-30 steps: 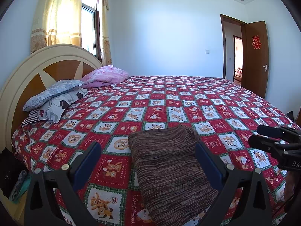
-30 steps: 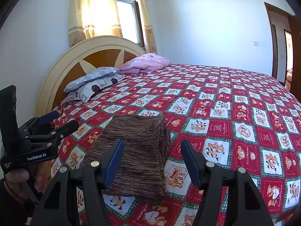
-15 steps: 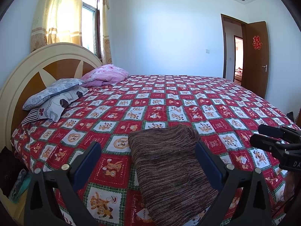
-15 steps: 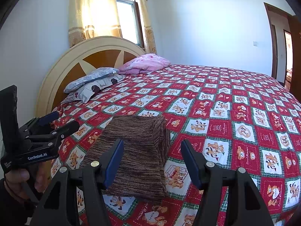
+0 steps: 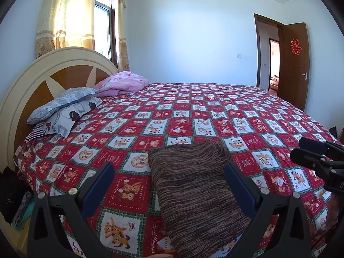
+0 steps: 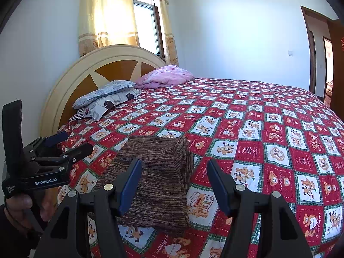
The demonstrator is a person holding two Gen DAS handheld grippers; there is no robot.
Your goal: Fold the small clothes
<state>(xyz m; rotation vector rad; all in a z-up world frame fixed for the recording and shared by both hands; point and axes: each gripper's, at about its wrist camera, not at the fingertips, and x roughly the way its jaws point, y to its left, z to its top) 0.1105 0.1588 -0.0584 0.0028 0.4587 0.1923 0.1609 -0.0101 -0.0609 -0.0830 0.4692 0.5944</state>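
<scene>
Left gripper: your jaws stand spread, gripping nothing, above the brown knit garment.
Right gripper: your jaws stand apart too, empty, just right of that garment.
Garment: folded flat, near the bedspread's front edge.
Pillows: far left of the garment, against the headboard.

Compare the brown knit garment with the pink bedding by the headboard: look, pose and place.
The brown knit garment is dark and streaked; the pink bedding is pale pink. The brown knit garment is folded into a flat, neat rectangle; the pink bedding lies bunched and rumpled. The brown knit garment sits at the near edge of the bed, the pink bedding at the far side near the curtain. Both rest on the red patchwork bedspread, and neither is held.
</scene>
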